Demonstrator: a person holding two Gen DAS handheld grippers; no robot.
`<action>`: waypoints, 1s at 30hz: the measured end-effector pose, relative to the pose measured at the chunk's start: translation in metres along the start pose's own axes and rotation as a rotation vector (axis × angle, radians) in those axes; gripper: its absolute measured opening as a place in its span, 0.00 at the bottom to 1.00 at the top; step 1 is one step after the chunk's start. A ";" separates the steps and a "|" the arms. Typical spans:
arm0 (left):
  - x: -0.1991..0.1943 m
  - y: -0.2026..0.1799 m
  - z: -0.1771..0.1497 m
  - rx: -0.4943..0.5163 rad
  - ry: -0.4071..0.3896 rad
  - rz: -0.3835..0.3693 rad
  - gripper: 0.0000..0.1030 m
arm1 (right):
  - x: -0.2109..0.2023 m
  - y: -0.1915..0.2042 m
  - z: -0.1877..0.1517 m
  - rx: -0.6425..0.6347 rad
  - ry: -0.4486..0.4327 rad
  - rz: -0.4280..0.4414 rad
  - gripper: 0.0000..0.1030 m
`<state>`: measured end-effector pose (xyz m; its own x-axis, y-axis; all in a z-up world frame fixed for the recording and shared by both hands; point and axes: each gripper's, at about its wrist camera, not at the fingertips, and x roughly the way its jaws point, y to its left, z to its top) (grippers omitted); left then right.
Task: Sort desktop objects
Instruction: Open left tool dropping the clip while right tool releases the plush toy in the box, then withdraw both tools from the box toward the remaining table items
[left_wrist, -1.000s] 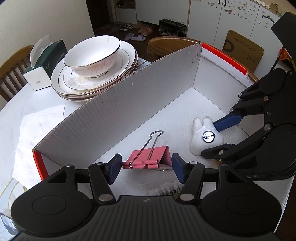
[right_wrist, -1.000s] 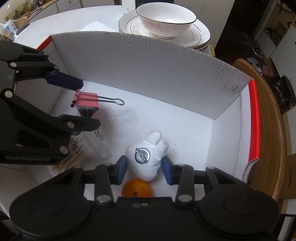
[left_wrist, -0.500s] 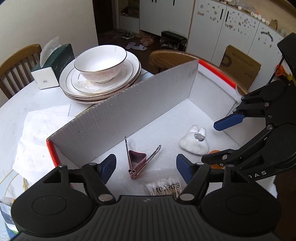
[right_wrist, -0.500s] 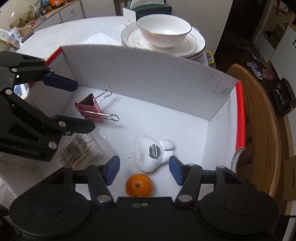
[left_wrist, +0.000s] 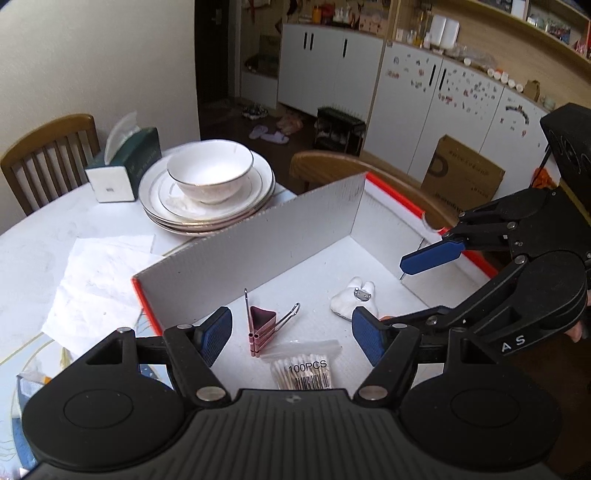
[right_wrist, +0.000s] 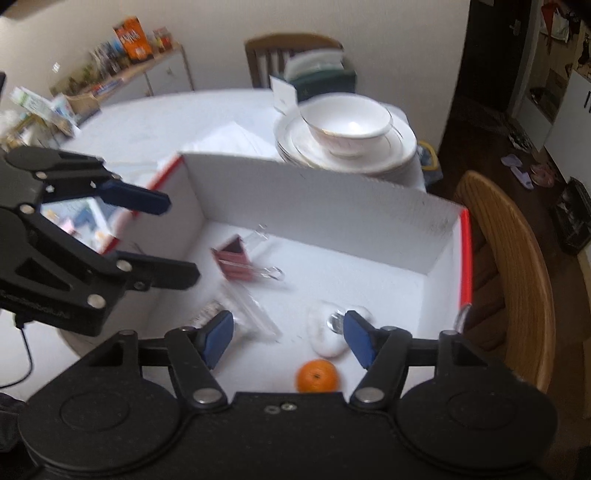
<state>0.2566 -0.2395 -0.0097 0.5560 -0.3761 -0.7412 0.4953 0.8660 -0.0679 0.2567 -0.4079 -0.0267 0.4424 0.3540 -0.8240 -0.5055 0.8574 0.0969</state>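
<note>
A white box with red edges (left_wrist: 258, 236) (right_wrist: 332, 206) stands on the table. On its floor lie a pink binder clip (left_wrist: 262, 326) (right_wrist: 236, 260), a bag of cotton swabs (left_wrist: 303, 371) (right_wrist: 240, 314), a white plush toy with a metal badge (left_wrist: 352, 301) (right_wrist: 327, 328) and an orange (right_wrist: 317, 376). My left gripper (left_wrist: 291, 336) is open and empty above the clip and swabs. My right gripper (right_wrist: 286, 338) is open and empty above the plush; it also shows in the left wrist view (left_wrist: 428, 288).
Stacked plates with a white bowl (left_wrist: 208, 177) (right_wrist: 347, 125) sit behind the box, next to a green tissue box (left_wrist: 125, 162). White paper (left_wrist: 96, 280) lies left of the box. Wooden chairs (left_wrist: 48, 155) (right_wrist: 509, 273) surround the table.
Both grippers let go and rose away from the box, jaws opened wide. The binder clip and the plush now lie loose on the box floor.
</note>
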 end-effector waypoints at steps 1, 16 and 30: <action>-0.005 0.000 -0.002 -0.002 -0.009 0.002 0.69 | -0.004 0.003 0.000 -0.004 -0.013 0.003 0.67; -0.067 0.024 -0.041 -0.038 -0.104 0.029 0.77 | -0.031 0.046 -0.006 0.025 -0.111 -0.003 0.73; -0.113 0.073 -0.095 -0.084 -0.121 0.061 0.84 | -0.025 0.117 0.002 0.031 -0.143 0.026 0.74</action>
<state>0.1669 -0.1021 0.0055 0.6623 -0.3546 -0.6601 0.4032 0.9112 -0.0850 0.1881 -0.3154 0.0064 0.5318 0.4242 -0.7330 -0.4960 0.8575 0.1364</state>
